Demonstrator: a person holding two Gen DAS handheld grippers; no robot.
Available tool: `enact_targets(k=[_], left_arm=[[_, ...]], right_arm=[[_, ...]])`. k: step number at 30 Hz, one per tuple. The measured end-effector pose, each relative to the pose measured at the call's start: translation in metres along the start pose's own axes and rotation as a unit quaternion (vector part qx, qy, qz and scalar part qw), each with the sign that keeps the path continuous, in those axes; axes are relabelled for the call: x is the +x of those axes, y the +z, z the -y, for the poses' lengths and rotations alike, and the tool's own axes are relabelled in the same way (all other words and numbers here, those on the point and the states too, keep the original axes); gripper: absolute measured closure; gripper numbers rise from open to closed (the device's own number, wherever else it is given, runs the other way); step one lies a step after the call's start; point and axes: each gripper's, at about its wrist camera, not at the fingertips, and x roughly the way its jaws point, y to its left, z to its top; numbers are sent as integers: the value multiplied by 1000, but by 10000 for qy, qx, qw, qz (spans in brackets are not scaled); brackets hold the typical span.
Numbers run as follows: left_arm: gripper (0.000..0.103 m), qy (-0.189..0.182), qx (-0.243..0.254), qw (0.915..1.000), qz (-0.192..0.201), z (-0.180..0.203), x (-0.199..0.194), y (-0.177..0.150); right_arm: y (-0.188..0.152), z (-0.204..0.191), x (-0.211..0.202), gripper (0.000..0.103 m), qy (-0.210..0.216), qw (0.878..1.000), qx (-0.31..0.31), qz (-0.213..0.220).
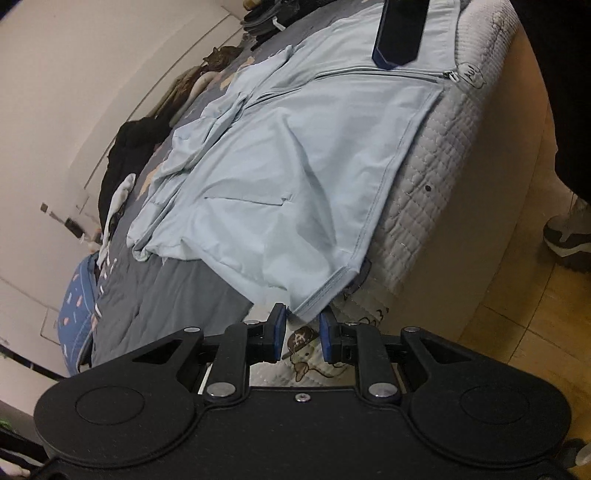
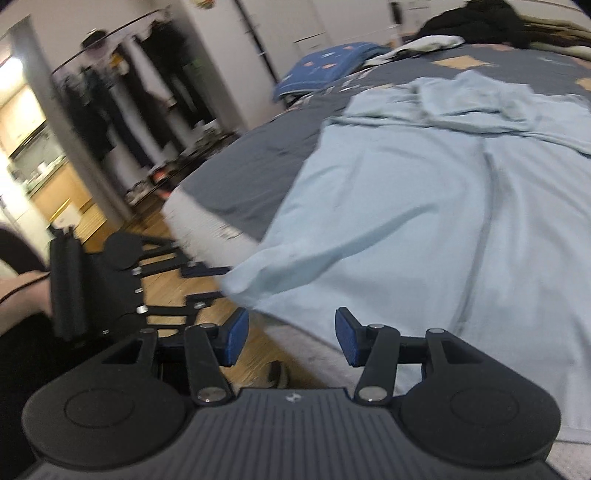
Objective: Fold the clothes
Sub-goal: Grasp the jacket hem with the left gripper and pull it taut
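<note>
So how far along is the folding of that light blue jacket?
Barely begun. Done: the light blue jacket lies spread on the bed, zipped, one sleeve crumpled. In hand: nothing; the left gripper sits open at the hem corner and the right gripper is open too. Left: every fold.

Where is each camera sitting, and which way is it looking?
Left wrist: sits on the left gripper, looking along the bed's edge at the light blue jacket; a shoe and the right gripper's finger show.
Right wrist: sits on the right gripper, looking across the bed; the left gripper and a forearm show.
Shared: the jacket, grey bedspread, blue pillow.
</note>
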Motion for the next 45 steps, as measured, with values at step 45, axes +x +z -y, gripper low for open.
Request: enact_targets(k=[45], left_arm=[[92,-1049,-4773,8672,-951,-95,7,-21]], right_arm=[[5,46,-50,52,-1720,9839,173,446]])
